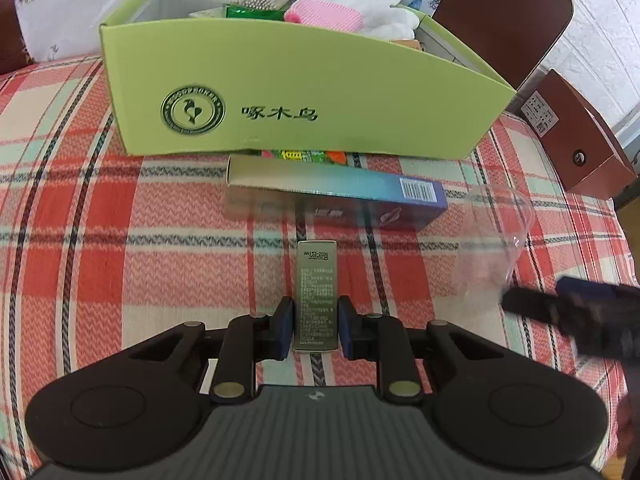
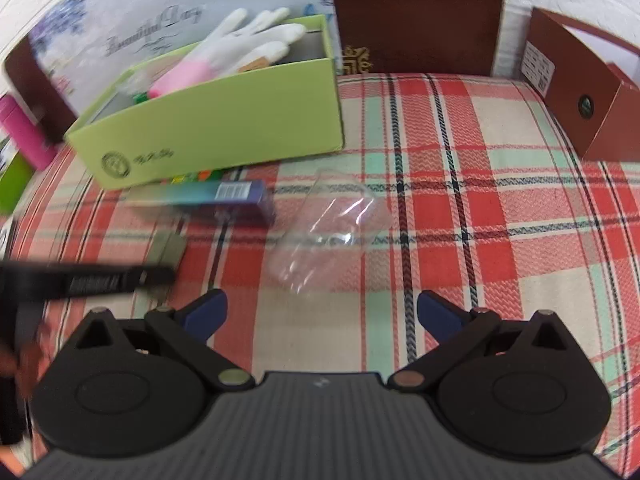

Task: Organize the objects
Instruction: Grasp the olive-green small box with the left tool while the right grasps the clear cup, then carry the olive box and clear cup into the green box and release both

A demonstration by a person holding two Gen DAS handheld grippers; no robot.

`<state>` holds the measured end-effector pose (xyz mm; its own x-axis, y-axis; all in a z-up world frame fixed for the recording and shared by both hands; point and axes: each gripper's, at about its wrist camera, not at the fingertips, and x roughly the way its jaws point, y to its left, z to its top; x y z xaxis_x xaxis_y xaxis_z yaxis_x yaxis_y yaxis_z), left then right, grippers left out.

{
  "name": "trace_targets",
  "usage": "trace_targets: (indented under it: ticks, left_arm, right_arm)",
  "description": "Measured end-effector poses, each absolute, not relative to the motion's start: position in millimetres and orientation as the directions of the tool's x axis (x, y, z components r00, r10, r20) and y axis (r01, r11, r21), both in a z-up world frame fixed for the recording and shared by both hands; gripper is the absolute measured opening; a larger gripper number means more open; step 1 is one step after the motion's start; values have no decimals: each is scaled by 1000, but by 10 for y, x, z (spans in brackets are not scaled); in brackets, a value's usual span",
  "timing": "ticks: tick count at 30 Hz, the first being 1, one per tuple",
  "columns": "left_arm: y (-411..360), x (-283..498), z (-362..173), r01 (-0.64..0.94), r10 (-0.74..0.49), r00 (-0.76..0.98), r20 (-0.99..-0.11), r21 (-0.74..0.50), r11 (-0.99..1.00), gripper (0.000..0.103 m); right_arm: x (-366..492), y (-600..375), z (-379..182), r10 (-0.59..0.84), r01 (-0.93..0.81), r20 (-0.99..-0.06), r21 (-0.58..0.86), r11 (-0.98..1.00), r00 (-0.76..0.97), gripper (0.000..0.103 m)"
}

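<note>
Left wrist view: left gripper (image 1: 315,326) has its blue pads clamped on the near end of a small silver carton (image 1: 316,294), lying mid-cloth on the plaid tablecloth (image 1: 140,260). Carton looks light, stiff and glossy, so possibly slippery; a hold nearer its middle seems safer. Right gripper (image 2: 322,312) stands wide and empty before a thin, crushable clear cup (image 2: 328,236). Green box (image 1: 304,96) blocks the far side; open cloth lies right.

Home setting: plaid tablecloth (image 2: 480,184), floral wall covering (image 2: 120,24), household clutter.
</note>
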<state>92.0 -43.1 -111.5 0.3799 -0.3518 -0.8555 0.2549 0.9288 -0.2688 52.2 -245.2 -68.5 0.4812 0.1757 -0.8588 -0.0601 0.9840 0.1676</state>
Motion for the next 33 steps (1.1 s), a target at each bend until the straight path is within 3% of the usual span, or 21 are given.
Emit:
trace_targets:
  ticks: [6,10,12,22,33]
  left_arm:
    - [-444,834,-1119,248,-351,374,-858,-273,930,23]
    - [-456,870,-1132,232,-348,370,-861,-277,932,23]
    - [-475,889,-1138,227,-342,377,-861,-273,935,23]
    - [-507,875,-1119,250,-347,350,-870,-270,930,23]
    - [-278,486,-774,225,-385,392,-836,-319,921,23]
  right_arm:
    - [928,-2421,-886,107,50,-879,147,988,464,98]
    - [971,-2386,-1026,84,6,-895,96,995,438,52]
    - [901,-2385,-1067,111,-46,-893,101,994,436,46]
    - [206,-2079,-1090,254,-384,-894,102,918,370,45]
    - [-54,-1805,-748,385,-539,-853,151,829,353,45]
